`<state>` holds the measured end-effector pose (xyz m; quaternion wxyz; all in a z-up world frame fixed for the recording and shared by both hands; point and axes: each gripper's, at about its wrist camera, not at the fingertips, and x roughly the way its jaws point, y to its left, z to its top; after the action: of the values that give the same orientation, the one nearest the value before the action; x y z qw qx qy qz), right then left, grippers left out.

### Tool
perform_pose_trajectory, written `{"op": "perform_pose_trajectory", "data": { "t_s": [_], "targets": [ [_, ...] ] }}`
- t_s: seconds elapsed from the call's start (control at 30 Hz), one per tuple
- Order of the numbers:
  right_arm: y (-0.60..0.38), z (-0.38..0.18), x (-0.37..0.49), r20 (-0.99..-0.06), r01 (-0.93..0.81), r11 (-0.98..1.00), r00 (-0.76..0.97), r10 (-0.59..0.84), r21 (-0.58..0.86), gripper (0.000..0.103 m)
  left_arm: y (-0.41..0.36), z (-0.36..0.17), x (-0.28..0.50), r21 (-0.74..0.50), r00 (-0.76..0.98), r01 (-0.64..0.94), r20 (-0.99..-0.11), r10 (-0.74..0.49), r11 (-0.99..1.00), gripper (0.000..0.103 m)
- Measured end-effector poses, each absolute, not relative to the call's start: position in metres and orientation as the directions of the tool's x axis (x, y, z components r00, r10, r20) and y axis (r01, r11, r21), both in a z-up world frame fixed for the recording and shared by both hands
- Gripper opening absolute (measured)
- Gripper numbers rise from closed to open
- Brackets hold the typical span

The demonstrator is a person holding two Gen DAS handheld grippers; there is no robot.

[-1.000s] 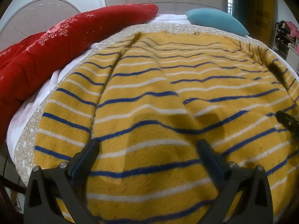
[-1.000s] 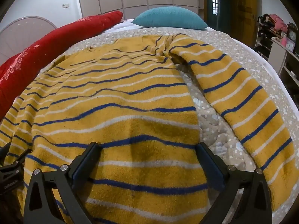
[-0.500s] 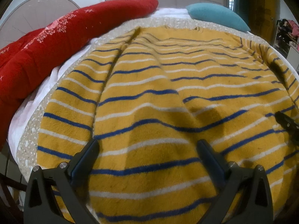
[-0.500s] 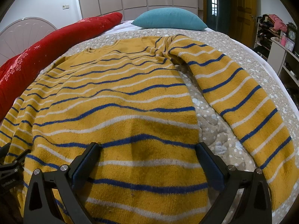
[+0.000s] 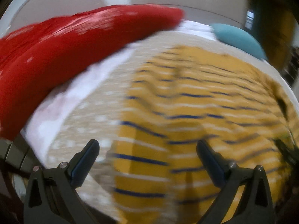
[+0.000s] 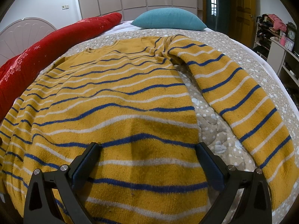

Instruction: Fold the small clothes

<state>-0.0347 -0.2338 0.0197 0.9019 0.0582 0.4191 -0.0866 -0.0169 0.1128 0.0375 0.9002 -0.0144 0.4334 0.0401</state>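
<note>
- A yellow sweater (image 6: 119,100) with blue and white stripes lies spread flat on the bed's grey dotted quilt (image 6: 211,127), hem toward the camera, neckline toward the far end.
- One sleeve (image 6: 241,100) angles away from the body to the right side of the right wrist view, with a strip of quilt showing between it and the torso.
- The right gripper (image 6: 147,154) hangs over the hem area, its jaws spread wide apart with nothing between them but sweater fabric below; whether the fingertips touch the knit cannot be told.
- The left wrist view is heavily blurred, and the left gripper (image 5: 147,152) has its jaws wide apart too, straddling the sweater's (image 5: 196,130) left edge where yellow knit meets bare quilt (image 5: 89,112).
- A long red bolster (image 6: 56,44) runs along the left side of the bed, beside the sweater.
- A teal pillow (image 6: 169,18) sits at the far end, beyond the neckline.
- A shelf unit (image 6: 272,35) with clutter and a clock stands off to the right.
</note>
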Motion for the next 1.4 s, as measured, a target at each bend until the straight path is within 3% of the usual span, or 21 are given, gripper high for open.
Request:
{"op": "perform_pose_trajectory", "data": {
  "t_s": [0.1,0.2,0.3,0.47,0.57,0.67,0.83,1.0,1.1,1.2,1.4],
  "targets": [
    [-0.233,0.019,-0.035,-0.766,0.205,0.978,0.634,-0.107,0.032,0.103,0.133,0.022,-0.011,-0.024,0.576,-0.101,-0.817,0.039,0.995,0.101],
    [-0.233,0.019,-0.035,-0.766,0.205,0.978,0.634,-0.107,0.033,0.103,0.133,0.011,-0.007,-0.048,0.544,-0.047,-0.839,-0.015,0.998,0.064],
    [-0.232,0.019,-0.035,-0.768,0.206,0.978,0.631,-0.111,0.028,0.103,0.131,0.019,-0.005,-0.03,0.571,-0.029,-0.821,-0.008,0.999,0.013],
    [-0.233,0.02,-0.035,-0.773,0.209,0.978,0.624,-0.115,0.024,0.103,0.152,0.033,0.014,0.168,0.594,-0.174,-0.768,0.239,0.97,0.013],
    [-0.233,0.02,-0.035,-0.774,0.209,0.978,0.623,-0.116,0.022,0.103,0.173,0.04,0.025,0.203,0.576,-0.238,-0.758,0.306,0.95,0.018],
    [-0.233,0.02,-0.035,-0.775,0.209,0.978,0.622,-0.115,0.023,0.103,0.182,0.043,0.019,0.12,0.593,-0.231,-0.77,0.238,0.966,0.022],
    [-0.232,0.02,-0.035,-0.777,0.21,0.978,0.618,-0.118,0.018,0.103,0.158,0.05,-0.01,0.006,0.643,-0.143,-0.76,0.097,0.99,0.052],
    [-0.235,0.02,-0.033,-0.787,0.213,0.976,0.608,-0.108,0.031,0.103,0.128,0.046,-0.035,-0.153,0.63,0.002,-0.767,-0.12,0.988,0.06],
    [-0.239,0.022,-0.028,-0.799,0.171,0.984,0.597,-0.068,0.044,0.103,0.113,0.035,-0.043,-0.188,0.583,0.037,-0.794,-0.174,0.981,0.061],
    [-0.26,0.039,-0.043,-0.777,0.19,0.962,0.628,0.033,0.195,0.091,0.107,0.03,-0.051,-0.23,0.56,0.053,-0.799,-0.22,0.972,0.061],
    [-0.299,0.057,-0.099,-0.743,0.239,0.904,0.659,0.117,0.354,0.091,0.088,0.011,-0.068,-0.299,0.508,0.094,-0.806,-0.304,0.95,0.072]
  ]
}}
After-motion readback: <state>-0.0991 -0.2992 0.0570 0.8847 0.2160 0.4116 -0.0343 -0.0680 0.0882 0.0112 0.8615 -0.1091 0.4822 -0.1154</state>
